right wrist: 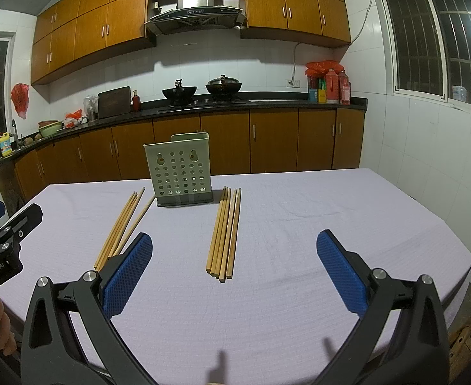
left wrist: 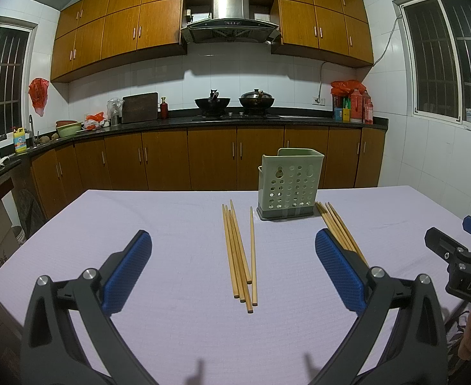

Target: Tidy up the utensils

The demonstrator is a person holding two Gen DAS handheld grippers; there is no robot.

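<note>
A pale green perforated utensil holder (left wrist: 289, 183) (right wrist: 181, 170) stands upright on the lilac tablecloth. Two bunches of wooden chopsticks lie flat on either side of it. The left bunch (left wrist: 240, 253) (right wrist: 123, 224) lies between the blue pads of my left gripper (left wrist: 233, 240), which is open and empty above the table. The right bunch (left wrist: 339, 227) (right wrist: 224, 231) lies ahead of my right gripper (right wrist: 235, 243), which is open and empty. The right gripper also shows at the right edge of the left wrist view (left wrist: 453, 250).
The table (right wrist: 315, 224) is covered by the lilac cloth and ends near a white tiled wall at right. Behind it runs a kitchen counter (left wrist: 235, 118) with two woks, a cutting board, bottles and bowls, below wooden cabinets.
</note>
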